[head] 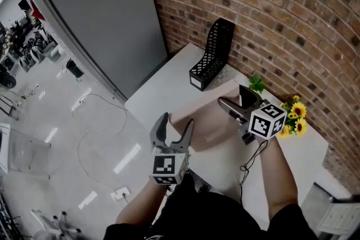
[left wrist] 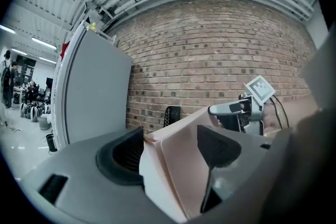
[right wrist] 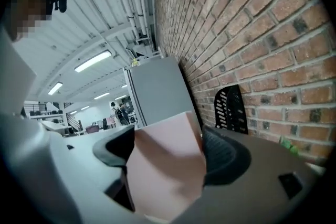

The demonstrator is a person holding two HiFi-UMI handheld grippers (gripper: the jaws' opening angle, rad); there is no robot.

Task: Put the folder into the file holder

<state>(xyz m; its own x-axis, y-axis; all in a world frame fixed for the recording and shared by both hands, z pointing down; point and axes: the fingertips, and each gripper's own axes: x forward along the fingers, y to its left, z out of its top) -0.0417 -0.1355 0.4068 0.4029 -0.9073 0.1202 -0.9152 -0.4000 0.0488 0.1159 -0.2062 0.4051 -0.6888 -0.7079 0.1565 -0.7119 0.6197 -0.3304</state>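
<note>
A thick pink folder point(head: 209, 116) rises at a tilt over the white table point(head: 163, 90), spanning the gap between my two grippers. My left gripper point(head: 175, 127) has its jaws set wide around the folder's near-left end. In the left gripper view the folder point(left wrist: 178, 165) touches both pads. My right gripper point(head: 237, 99) straddles the far-right corner with its jaws very wide. The pink face point(right wrist: 168, 165) fills the gap there, but I see no pad pressing on it. The black mesh file holder point(head: 212, 53) stands empty at the table's far end by the brick wall.
Yellow flowers with green leaves point(head: 292, 115) sit on the table beside the right gripper. A brick wall point(head: 270, 14) runs along the table's far side. A grey cabinet point(head: 107, 14) stands to the left. A cable point(head: 250, 163) trails from the right gripper.
</note>
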